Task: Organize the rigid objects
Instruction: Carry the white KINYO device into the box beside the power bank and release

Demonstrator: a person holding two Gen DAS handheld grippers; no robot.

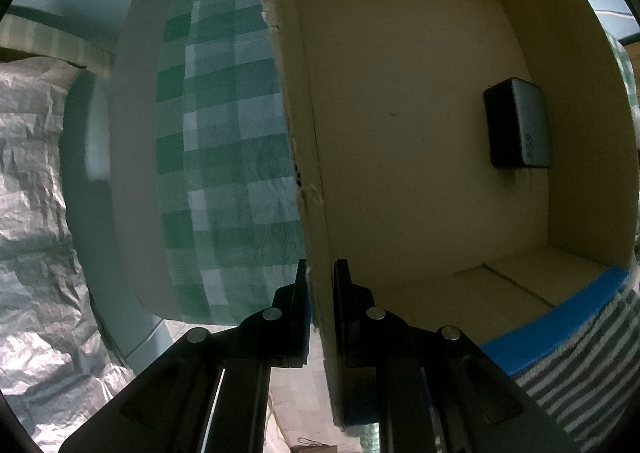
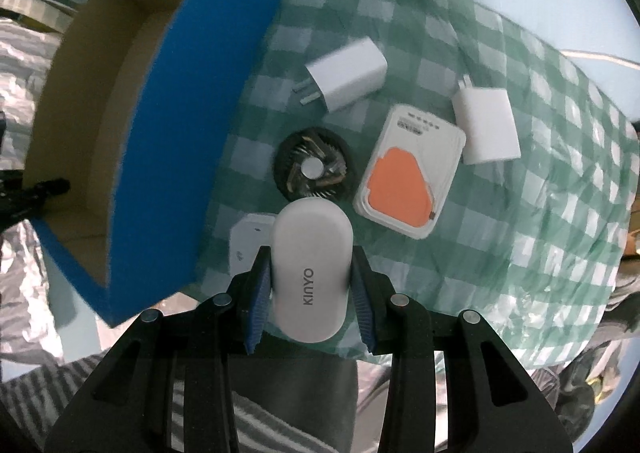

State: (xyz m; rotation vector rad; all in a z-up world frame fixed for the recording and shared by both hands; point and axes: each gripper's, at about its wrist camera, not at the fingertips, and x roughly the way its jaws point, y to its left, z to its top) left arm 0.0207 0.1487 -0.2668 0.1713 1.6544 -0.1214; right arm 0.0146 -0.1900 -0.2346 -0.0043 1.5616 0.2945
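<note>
My left gripper (image 1: 320, 273) is shut on the left wall of the cardboard box (image 1: 308, 181), one finger on each side of it. Inside the box a black and silver device (image 1: 518, 123) lies against the right wall. My right gripper (image 2: 311, 265) is shut on a white oval KINYO device (image 2: 310, 269) and holds it above the checked cloth. The blue-sided box (image 2: 172, 141) stands to its left. On the cloth lie two white chargers (image 2: 348, 73) (image 2: 486, 127), a white and orange pack (image 2: 408, 173), a black round fan (image 2: 314, 169) and a white item (image 2: 248, 241) partly hidden under the KINYO device.
The green checked cloth (image 2: 520, 233) covers the table. Crinkled silver sheeting (image 1: 32, 181) lies to the left. Striped fabric (image 1: 580, 365) shows near the box's blue edge.
</note>
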